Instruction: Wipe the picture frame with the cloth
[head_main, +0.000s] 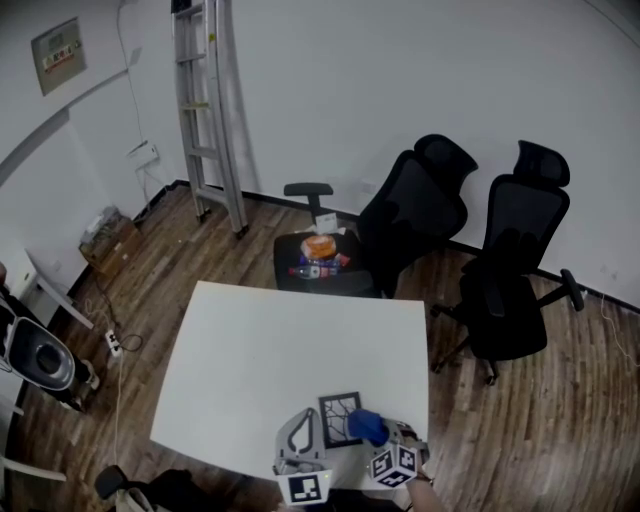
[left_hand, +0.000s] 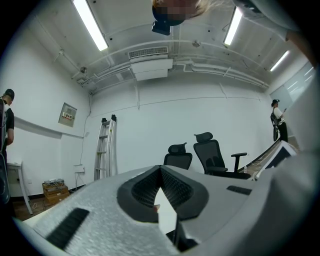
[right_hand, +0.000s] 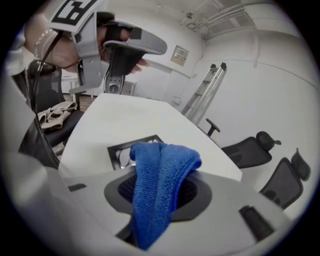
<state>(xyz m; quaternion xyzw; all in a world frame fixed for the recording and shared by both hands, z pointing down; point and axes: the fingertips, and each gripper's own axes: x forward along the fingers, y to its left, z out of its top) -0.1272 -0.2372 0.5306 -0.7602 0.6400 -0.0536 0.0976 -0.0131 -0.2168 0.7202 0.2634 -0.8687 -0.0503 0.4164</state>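
Observation:
A black picture frame (head_main: 338, 420) lies flat near the front edge of the white table (head_main: 290, 350). My right gripper (head_main: 378, 436) is shut on a blue cloth (head_main: 366, 427), which hangs over the frame's right edge. In the right gripper view the cloth (right_hand: 160, 170) bulges out of the shut jaws of the right gripper (right_hand: 160, 189), with the frame (right_hand: 117, 152) just beyond it. My left gripper (head_main: 300, 432) hovers just left of the frame. Its jaws are shut on nothing and point up and away in the left gripper view (left_hand: 161, 186). The left gripper (right_hand: 131, 46) is held above the table.
Two black office chairs (head_main: 415, 210) (head_main: 520, 270) stand beyond the table. A third seat (head_main: 318, 258) holds packets and an orange thing. A ladder (head_main: 210, 110) leans on the back wall. Boxes (head_main: 110, 240) and cables lie on the floor at left.

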